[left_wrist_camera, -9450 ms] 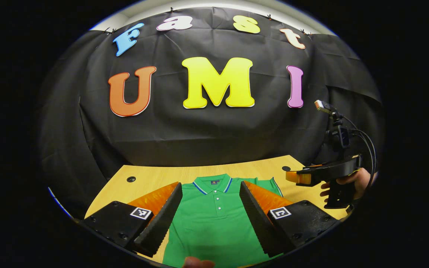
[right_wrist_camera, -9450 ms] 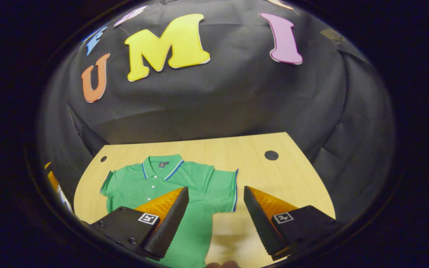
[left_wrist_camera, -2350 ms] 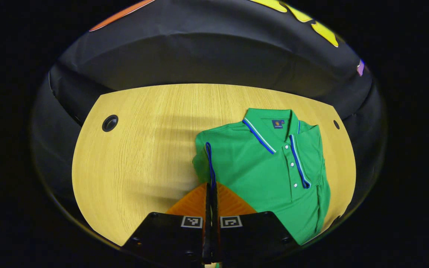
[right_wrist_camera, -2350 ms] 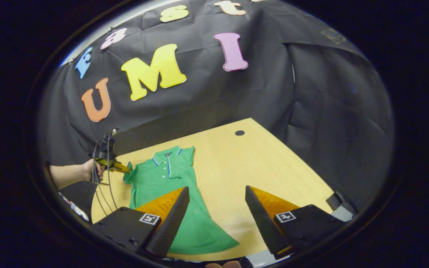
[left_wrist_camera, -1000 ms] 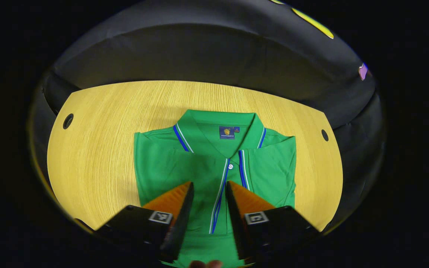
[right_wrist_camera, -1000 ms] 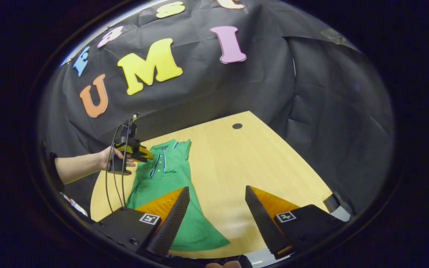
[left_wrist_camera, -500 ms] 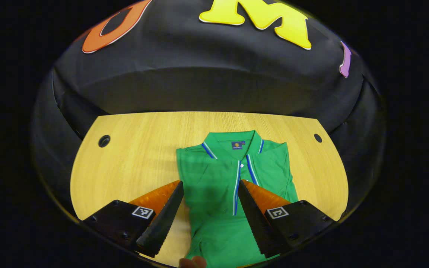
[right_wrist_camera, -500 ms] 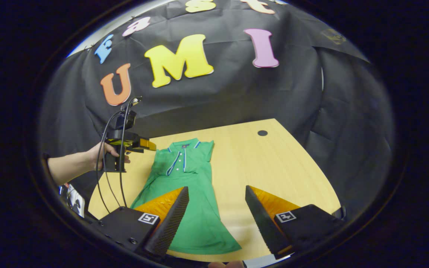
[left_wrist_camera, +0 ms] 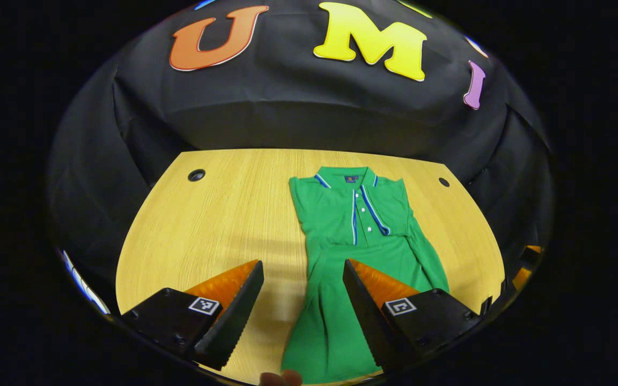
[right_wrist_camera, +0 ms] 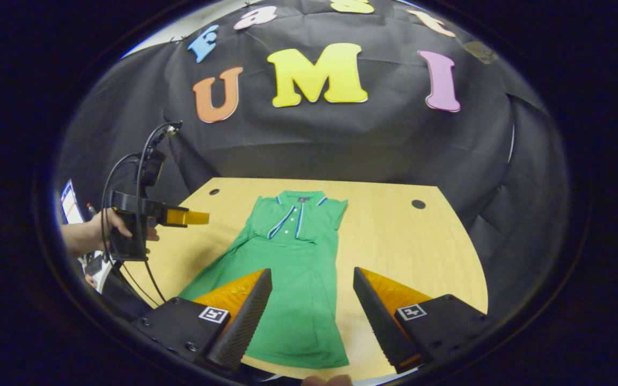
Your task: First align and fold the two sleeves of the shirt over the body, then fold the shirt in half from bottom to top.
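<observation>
Both sleeves lie folded over the green polo shirt, which lies flat mid-counter, collar at the far end. Left claw and right claw hover spread, holding nothing. Next, I'd pinch both near hem corners evenly and carry them to the collar. No containers present.

The green polo shirt lies flat on the wooden table, collar far, both blue-trimmed sleeves seemingly folded over its chest, hem near and unfolded.
</observation>
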`<state>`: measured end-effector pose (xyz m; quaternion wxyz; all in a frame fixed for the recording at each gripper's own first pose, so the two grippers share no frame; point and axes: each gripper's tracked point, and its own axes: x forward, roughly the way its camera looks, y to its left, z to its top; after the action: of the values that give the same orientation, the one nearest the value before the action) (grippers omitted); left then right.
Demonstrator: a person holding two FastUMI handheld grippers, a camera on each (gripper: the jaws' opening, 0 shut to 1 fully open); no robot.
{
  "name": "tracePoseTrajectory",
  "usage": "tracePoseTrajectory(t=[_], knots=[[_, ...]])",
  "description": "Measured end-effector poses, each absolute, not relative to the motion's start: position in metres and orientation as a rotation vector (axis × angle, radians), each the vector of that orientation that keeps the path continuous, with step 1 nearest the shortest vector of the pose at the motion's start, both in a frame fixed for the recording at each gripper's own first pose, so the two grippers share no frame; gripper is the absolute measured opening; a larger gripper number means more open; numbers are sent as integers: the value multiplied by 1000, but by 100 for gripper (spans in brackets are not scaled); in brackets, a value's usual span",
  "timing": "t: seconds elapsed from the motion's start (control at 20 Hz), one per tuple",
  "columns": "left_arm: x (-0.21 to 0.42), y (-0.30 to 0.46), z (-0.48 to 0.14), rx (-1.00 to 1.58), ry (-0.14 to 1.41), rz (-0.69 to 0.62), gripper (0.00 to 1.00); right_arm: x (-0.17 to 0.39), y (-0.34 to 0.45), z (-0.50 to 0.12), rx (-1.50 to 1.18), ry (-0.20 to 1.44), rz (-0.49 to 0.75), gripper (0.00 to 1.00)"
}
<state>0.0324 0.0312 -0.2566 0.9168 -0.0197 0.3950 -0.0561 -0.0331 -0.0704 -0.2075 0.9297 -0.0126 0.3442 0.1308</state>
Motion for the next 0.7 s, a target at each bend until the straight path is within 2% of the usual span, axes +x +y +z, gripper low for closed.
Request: tracePoseTrajectory(t=[0.05, 0.1, 0.15, 0.25, 0.3, 0.35, 0.6, 0.65, 0.7], knots=[[15, 39, -259, -35, 821, -110, 96, -36, -69, -212, -47, 711, 282, 93], [-1, 44, -265, -31, 832, -110, 96, -41, -71, -218, -74, 722, 292, 98], [-16, 48, -269, -31, 838, -112, 100, -45, -73, -225, -103, 733, 302, 98], [-45, 50, -278, -36, 858, -129, 96, -58, -79, -241, -142, 768, 317, 98], [-60, 52, -283, -36, 868, -138, 96, -65, -83, -248, -146, 789, 323, 93], [-73, 52, -289, -27, 882, -149, 96, -72, -87, -256, -152, 816, 324, 98], [-138, 56, -316, 96, 978, -260, 96, -107, -121, -287, -164, 948, 294, 98], [-151, 56, -323, 113, 1006, -276, 96, -115, -127, -296, -172, 976, 290, 93], [-165, 55, -331, 122, 1037, -291, 96, -125, -131, -304, -176, 1008, 293, 98]])
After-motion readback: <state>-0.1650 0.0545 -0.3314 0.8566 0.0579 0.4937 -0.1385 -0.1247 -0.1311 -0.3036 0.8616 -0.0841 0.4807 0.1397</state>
